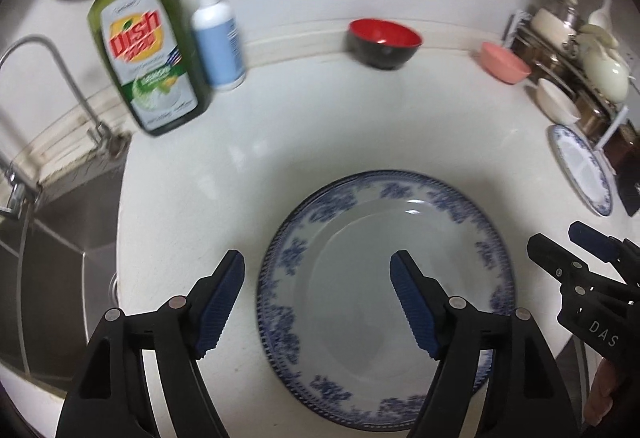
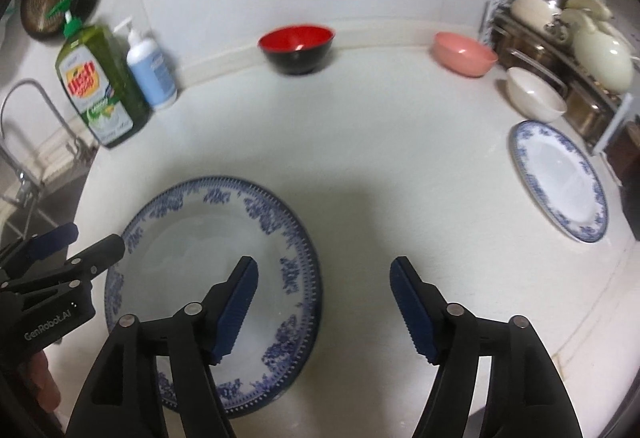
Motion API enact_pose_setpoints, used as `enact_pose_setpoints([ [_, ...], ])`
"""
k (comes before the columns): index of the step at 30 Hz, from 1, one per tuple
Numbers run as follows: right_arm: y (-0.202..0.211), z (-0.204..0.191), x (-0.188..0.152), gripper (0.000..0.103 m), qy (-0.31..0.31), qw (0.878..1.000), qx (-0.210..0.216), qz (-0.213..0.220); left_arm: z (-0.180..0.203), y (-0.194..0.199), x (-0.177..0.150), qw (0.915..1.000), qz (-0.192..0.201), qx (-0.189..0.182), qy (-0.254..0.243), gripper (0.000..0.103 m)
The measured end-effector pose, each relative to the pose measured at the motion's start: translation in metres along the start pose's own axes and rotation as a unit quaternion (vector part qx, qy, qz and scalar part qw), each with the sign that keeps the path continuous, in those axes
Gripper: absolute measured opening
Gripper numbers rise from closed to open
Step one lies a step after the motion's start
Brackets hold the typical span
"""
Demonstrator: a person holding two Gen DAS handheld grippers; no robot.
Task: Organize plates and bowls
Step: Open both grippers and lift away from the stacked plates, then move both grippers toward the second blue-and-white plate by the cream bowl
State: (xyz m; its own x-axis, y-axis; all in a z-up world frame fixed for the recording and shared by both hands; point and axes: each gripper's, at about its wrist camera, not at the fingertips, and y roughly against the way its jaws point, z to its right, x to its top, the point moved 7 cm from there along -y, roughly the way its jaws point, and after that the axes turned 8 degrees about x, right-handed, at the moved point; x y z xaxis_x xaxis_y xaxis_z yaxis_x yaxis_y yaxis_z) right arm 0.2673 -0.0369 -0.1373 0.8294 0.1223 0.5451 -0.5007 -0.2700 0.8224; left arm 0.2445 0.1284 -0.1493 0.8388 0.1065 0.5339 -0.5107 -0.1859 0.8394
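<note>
The left gripper (image 1: 318, 304) hangs with its jaws spread wide and nothing between them, straddling the left rim of the blue-patterned plate (image 1: 384, 278) that lies flat on the white countertop (image 1: 304, 134). Its left finger is off the plate over bare counter; its right finger is over the plate's well. This plate looks like a stack of two, though blur makes that uncertain.

The right gripper (image 2: 324, 306) is likewise released and empty. From it, the same plate (image 2: 208, 258) lies below and to the left, its right rim under the left finger, while the right finger is over bare counter.

Ahead and well to the right of the right gripper lies a second blue-patterned plate (image 2: 560, 182), flat, just in front of the dish rack (image 2: 560, 54). The right gripper is the nearer one to it, so fetching it likely falls to that hand.

Far ahead by the wall stand a red-and-black bowl (image 2: 296, 46), a pink bowl (image 2: 464, 54) and a white bowl (image 2: 536, 98), all apart.
</note>
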Motion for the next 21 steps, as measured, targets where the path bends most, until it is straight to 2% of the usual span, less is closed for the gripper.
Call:
enact_pose_setpoints([
  [5,0.023,0.019,0.003,0.075,-0.016,0.999,-0.018,0.033,0.022,0.012,0.01,0.9995,0.02,-0.019,-0.018,0.076],
  [12,0.052,0.054,0.008,0.076,-0.021,0.997,-0.035,0.063,0.064,0.031,0.024,0.9978,0.042,-0.037,-0.036,0.079],
  [21,0.086,0.125,0.014,0.076,-0.042,0.993,-0.058,0.095,0.137,0.055,0.048,0.9927,0.081,-0.05,-0.074,0.086],
])
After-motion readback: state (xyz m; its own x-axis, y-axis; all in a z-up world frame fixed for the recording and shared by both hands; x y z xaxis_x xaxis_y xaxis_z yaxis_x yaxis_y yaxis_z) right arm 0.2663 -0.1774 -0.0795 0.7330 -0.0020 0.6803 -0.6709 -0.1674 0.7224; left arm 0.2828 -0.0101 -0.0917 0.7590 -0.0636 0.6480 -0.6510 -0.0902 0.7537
